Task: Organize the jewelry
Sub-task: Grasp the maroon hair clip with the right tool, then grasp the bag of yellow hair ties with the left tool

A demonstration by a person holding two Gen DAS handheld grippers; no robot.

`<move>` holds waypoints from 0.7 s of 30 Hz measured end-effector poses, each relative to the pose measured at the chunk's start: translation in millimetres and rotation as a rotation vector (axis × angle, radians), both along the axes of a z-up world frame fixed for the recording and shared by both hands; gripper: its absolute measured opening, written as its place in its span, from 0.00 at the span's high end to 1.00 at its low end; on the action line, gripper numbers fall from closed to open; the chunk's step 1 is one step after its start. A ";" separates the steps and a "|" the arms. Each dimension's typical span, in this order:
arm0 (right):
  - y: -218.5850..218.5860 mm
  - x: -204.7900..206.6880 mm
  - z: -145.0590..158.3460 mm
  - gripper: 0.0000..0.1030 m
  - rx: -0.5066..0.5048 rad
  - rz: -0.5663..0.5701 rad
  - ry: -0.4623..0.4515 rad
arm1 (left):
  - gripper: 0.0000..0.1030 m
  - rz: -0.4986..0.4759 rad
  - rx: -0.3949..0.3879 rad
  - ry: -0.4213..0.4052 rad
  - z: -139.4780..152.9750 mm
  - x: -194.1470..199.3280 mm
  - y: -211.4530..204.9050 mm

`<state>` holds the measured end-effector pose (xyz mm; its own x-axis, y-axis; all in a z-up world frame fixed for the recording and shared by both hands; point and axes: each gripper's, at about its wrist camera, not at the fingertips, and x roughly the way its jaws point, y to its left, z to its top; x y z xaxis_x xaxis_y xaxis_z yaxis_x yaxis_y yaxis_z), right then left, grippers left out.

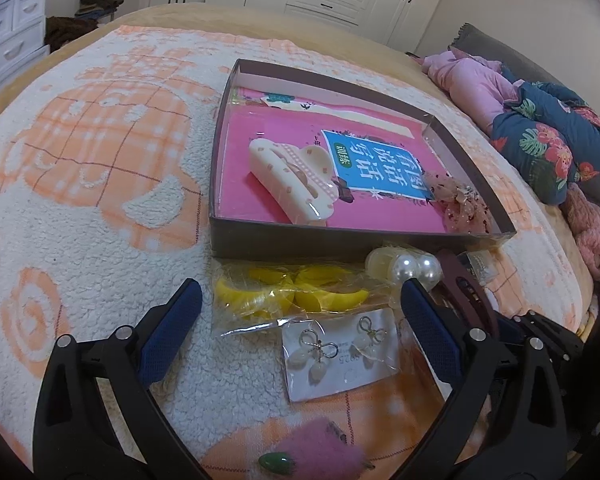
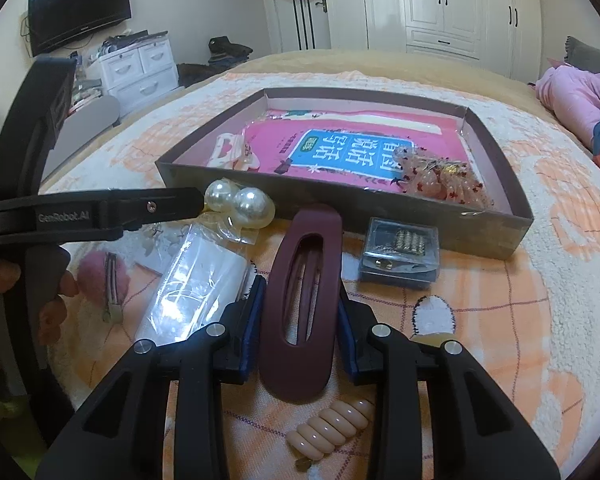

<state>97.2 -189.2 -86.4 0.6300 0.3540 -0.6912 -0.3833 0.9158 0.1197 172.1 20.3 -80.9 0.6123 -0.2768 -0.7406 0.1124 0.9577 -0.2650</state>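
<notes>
My right gripper (image 2: 302, 300) is shut on a maroon oval hair clip (image 2: 302, 300), held just above the blanket in front of the shallow brown box (image 2: 340, 216). The clip also shows in the left wrist view (image 1: 466, 288). My left gripper (image 1: 300, 300) is open and empty over a bag of yellow clips (image 1: 292, 294) and a card of bow earrings (image 1: 340, 354). The box (image 1: 340, 244) holds a cream claw clip (image 1: 292, 178) and a pink sparkly hair tie (image 1: 460, 202) on a pink book. Two pearl balls (image 2: 240, 204) lie beside the box.
On the blanket lie a clear case with gold clips (image 2: 400, 252), a peach spiral hair tie (image 2: 328, 428), a clear plastic bag (image 2: 192, 292), a pink fuzzy clip (image 2: 108, 276) and a green stone (image 1: 276, 462). Bedding (image 1: 540, 132) is piled at the right.
</notes>
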 end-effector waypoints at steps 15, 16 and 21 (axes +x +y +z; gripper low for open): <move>0.6 -16.9 22.9 0.72 -0.002 0.028 -0.086 | 0.27 0.008 -0.033 -0.014 4.9 -9.8 10.3; 1.3 -17.5 23.9 0.72 -0.002 0.030 -0.091 | 0.27 0.012 -0.037 -0.017 6.1 -11.8 12.3; 3.9 -21.3 31.2 0.72 0.000 0.047 -0.108 | 0.27 0.031 -0.037 -0.052 17.1 -24.0 20.7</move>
